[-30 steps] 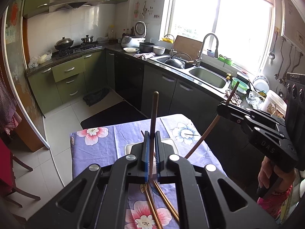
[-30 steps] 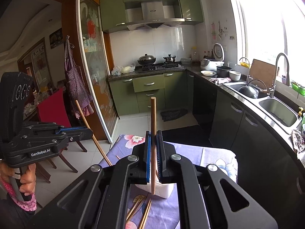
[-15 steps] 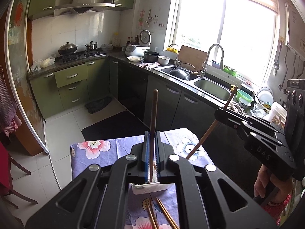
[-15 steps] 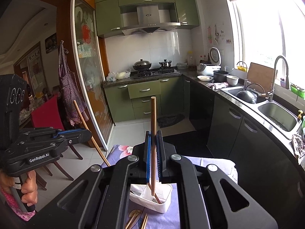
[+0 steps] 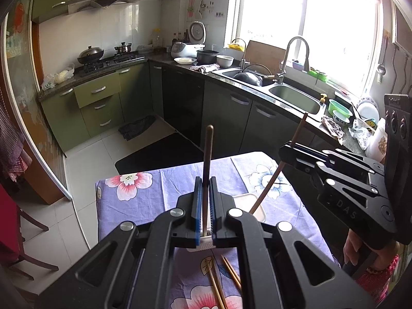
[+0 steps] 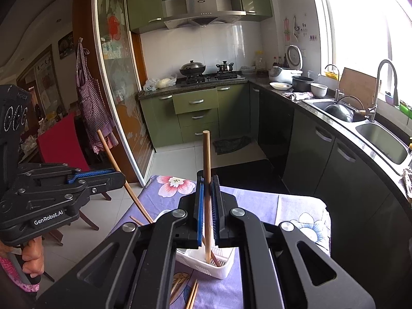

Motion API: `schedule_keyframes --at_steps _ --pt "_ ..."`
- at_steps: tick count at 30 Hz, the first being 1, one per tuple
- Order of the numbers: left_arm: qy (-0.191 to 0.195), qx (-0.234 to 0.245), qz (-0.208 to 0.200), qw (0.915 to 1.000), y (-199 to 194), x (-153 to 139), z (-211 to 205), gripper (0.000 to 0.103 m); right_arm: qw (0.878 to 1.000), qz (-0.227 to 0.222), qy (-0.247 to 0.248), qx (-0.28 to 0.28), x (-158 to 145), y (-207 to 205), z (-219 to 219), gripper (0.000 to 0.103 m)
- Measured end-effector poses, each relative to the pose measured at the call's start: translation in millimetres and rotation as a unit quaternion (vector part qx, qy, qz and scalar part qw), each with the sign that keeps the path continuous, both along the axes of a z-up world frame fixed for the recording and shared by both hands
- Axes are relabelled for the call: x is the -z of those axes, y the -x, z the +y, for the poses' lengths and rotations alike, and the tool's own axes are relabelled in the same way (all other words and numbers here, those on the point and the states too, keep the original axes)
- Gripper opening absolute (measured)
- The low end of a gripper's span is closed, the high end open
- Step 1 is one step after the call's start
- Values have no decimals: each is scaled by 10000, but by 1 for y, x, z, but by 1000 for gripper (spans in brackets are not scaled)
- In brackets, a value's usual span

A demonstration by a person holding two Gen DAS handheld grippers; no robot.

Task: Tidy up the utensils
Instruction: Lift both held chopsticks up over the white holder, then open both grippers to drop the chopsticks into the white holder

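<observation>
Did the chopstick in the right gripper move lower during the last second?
Yes. In the right wrist view, the chopstick held by the right gripper has come down: its lower tip now sits inside the white basket, not above it.

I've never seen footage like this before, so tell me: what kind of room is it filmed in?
A home kitchen, it seems. A gas stove with pots sits under a range hood, a double sink with a tall faucet runs below the window, and green cabinets line the walls.

Both wrist views: high, close, sharing table (image 5: 144, 200).
</observation>
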State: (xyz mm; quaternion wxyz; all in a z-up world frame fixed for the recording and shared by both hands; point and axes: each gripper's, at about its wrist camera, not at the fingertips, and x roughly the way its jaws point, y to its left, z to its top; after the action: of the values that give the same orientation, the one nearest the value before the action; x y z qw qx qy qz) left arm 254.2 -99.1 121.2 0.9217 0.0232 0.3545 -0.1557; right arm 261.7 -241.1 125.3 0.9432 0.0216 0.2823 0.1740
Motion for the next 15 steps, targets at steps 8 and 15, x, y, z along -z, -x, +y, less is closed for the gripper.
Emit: schedule_keyframes --at_steps 8,15 --pt "-47 29 100 9999 3 12 2 6 10000 -63 -8 -61 5 14 3 7" --pt "13 118 101 9999 23 18 5 17 9999 -154 11 -51 17 38 -1 11"
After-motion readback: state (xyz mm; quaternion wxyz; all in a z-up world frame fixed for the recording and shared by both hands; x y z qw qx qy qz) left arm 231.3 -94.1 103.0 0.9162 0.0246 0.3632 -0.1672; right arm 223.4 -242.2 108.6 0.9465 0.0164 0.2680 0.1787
